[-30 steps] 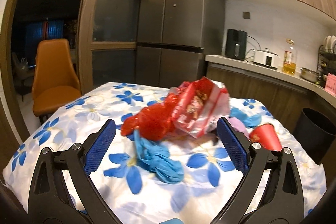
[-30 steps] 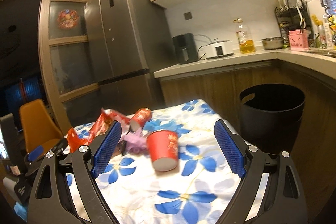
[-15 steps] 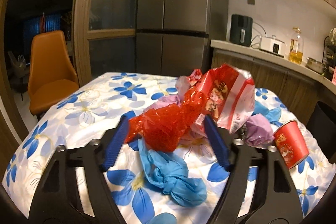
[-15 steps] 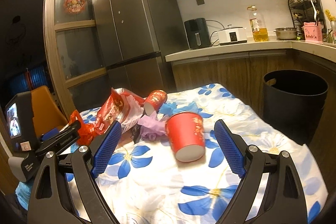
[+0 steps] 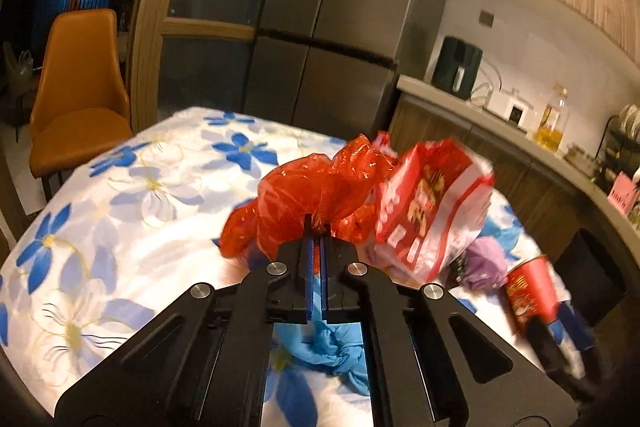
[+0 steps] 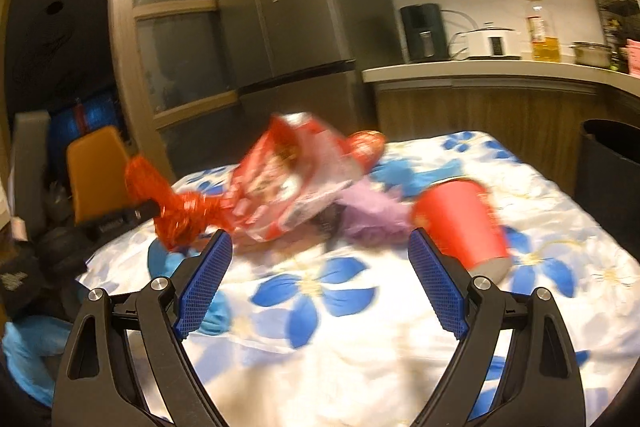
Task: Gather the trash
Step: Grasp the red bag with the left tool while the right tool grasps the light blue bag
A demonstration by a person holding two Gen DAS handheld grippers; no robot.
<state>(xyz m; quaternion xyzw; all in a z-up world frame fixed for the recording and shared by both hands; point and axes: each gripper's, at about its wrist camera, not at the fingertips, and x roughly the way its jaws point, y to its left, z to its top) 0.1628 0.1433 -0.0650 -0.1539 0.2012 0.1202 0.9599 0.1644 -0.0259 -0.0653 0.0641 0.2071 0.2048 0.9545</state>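
My left gripper [image 5: 316, 229] is shut on a crumpled red plastic bag [image 5: 308, 195] and holds it just above the flowered tablecloth [image 5: 132, 203]. The bag also shows in the right wrist view [image 6: 180, 211], with the left gripper behind it. A red and white snack bag [image 5: 428, 215] lies to its right, a blue plastic bag [image 5: 324, 347] below it. My right gripper [image 6: 320, 283] is open and empty above the cloth, short of the pile. A red paper cup [image 6: 464, 223] lies on its side by the right finger. A purple wad [image 6: 368, 211] lies behind.
A black trash bin [image 6: 612, 167] stands to the right of the table, below the wooden counter [image 6: 480, 71]. An orange chair [image 5: 76, 99] stands at the table's far left. A grey fridge [image 5: 332, 27] is behind the table. A red can [image 6: 366, 147] lies behind the snack bag.
My left gripper has closed on the red plastic bag and lifted it slightly. My right gripper has moved in lower and closer to the pile, still open.
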